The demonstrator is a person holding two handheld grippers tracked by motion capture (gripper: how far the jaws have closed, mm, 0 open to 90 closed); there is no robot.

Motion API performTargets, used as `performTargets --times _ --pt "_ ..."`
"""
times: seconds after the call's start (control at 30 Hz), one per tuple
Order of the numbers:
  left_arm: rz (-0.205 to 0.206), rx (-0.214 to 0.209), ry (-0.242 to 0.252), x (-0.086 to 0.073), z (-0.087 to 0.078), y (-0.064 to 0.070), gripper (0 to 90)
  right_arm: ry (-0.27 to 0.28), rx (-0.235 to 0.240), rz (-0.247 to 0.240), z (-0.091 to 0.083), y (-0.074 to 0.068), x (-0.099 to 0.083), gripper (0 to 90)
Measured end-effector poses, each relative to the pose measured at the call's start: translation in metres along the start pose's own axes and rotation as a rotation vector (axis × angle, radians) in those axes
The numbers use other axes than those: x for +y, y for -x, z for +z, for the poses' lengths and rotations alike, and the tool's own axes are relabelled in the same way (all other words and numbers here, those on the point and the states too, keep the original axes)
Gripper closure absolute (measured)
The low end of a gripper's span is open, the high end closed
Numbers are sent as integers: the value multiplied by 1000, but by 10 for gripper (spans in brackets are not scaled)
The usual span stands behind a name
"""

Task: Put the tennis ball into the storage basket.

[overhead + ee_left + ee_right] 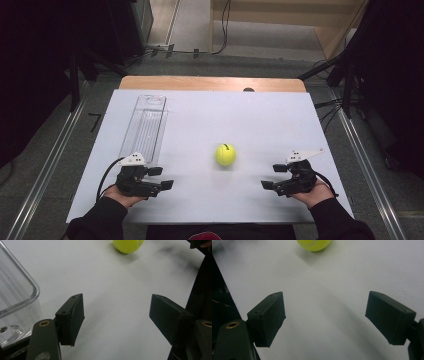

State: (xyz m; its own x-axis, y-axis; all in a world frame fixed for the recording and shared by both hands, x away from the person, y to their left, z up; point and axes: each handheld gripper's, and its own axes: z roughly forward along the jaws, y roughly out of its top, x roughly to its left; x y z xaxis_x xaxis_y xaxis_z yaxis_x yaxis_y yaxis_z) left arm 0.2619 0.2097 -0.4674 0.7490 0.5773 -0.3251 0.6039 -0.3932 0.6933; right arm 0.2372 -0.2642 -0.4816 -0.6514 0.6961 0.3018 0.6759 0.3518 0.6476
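High view: tennis ball (225, 154) mid-table, light, springy, fuzzy; both grippers (161, 178) (274, 176) gape wide; pinch across its middle.

you're in a lab or recording room, not a home: a white board on a wooden table (210, 83) stands on grey carpet between two metal floor rails (47, 165), black cables (330, 107) trail over the floor, and dark stands and equipment (100, 35) crowd both sides.
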Motion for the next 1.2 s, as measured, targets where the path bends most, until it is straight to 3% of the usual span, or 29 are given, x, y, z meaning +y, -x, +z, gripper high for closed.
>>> performTargets --times 0.5,0.63,1.2 --pt "-13 -8 -32 3 3 -1 256 6 3 10 1 -1 0 141" --pt "5 -7 -40 5 4 0 256 3 2 13 1 -1 -1 141" --pt "-10 -8 -46 5 5 -2 256 6 2 25 4 -2 -1 141"
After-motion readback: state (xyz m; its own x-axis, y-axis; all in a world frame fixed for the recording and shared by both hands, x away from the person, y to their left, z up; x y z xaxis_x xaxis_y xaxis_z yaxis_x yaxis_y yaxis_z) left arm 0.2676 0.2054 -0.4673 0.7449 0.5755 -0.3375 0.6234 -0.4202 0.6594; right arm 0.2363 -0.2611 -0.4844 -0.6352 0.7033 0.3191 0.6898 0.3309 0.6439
